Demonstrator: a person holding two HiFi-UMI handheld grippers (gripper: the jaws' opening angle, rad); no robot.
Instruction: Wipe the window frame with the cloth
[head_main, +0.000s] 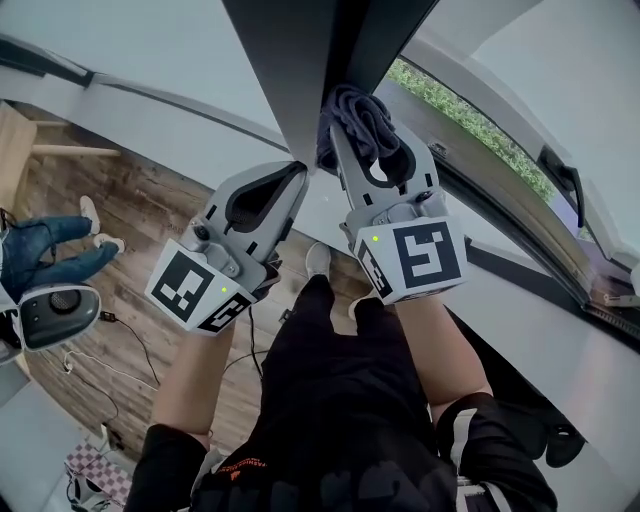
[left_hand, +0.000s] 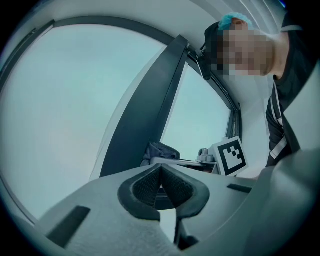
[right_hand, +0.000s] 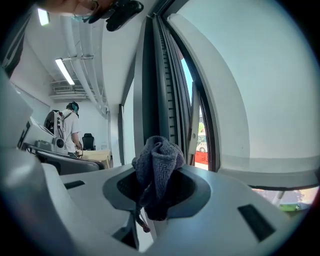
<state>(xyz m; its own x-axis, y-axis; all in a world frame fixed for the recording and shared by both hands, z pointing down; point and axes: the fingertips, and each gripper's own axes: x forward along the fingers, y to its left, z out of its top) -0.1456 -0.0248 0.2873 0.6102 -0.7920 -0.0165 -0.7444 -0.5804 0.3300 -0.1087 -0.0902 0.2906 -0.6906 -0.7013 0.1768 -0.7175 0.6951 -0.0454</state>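
Grey cloth (right_hand: 157, 165) clamped in right gripper (head_main: 370, 135), against window frame (head_main: 300, 60) for wiping | left gripper (head_main: 290, 178) jaws together, empty, idle alongside

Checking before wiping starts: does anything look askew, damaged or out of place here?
Nothing stands out. The cloth is bunched in the right gripper by the frame, and the left gripper is shut and empty.
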